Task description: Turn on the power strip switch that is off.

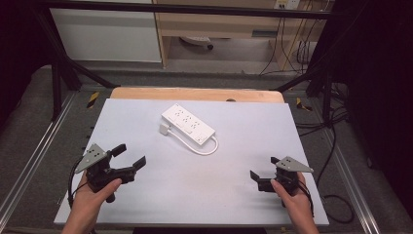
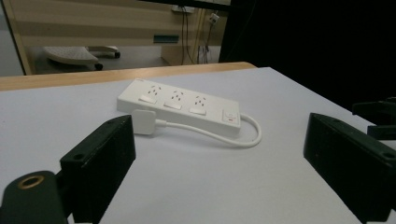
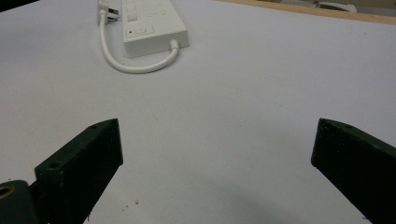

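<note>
A white power strip (image 1: 189, 124) lies aslant at the middle of the white table top (image 1: 195, 195). Its short cable (image 1: 204, 148) loops round to a plug (image 1: 164, 129) resting beside it. My left gripper (image 1: 130, 155) is held open near the front left, pointing toward the strip. My right gripper (image 1: 263, 167) is held open at the front right. In the left gripper view the strip (image 2: 180, 105) and plug (image 2: 143, 121) lie ahead of the open gripper (image 2: 222, 126). In the right gripper view the strip (image 3: 149, 23) is far ahead of the open gripper (image 3: 218, 128). Nothing is between either pair of jaws.
A wooden edge (image 1: 195, 93) runs along the back of the table. Black frame bars (image 1: 58, 73) stand at both sides. Cables (image 1: 336, 146) trail on the floor to the right. The other gripper (image 2: 378, 116) shows at the right edge of the left gripper view.
</note>
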